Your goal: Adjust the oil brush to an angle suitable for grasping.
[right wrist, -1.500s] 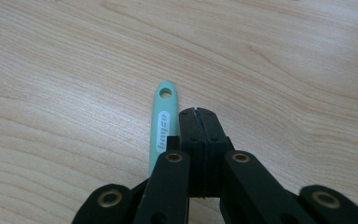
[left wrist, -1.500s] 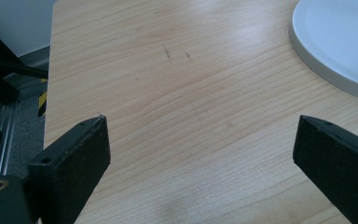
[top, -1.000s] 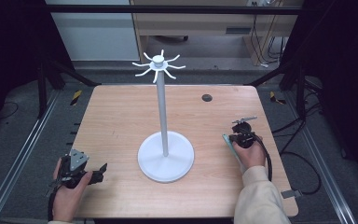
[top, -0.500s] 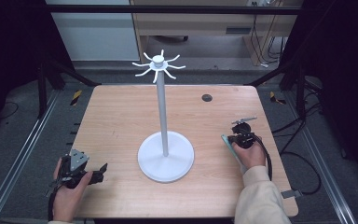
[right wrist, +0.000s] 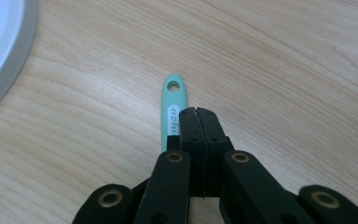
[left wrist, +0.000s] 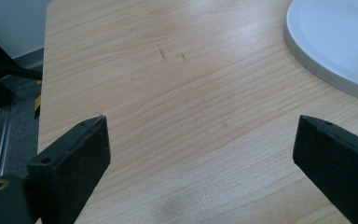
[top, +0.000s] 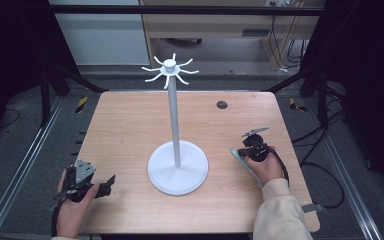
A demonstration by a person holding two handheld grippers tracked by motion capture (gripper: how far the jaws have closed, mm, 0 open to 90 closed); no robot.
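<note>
A white stand with a round base and a crown of hooks on top rises from the middle of the wooden table. A mint-green utensil handle with a hole at its end lies flat on the wood right of the base. My right gripper rests over it, jaws pressed together, the handle showing under and beside the left jaw, not between them. From above, that gripper sits just right of the base. My left gripper is at the near left corner, jaws wide apart over bare wood.
The stand's base is close to the left gripper's right jaw, and its rim lies left of the right gripper. A small dark round hole marks the far side of the table. A cable trails off the right edge.
</note>
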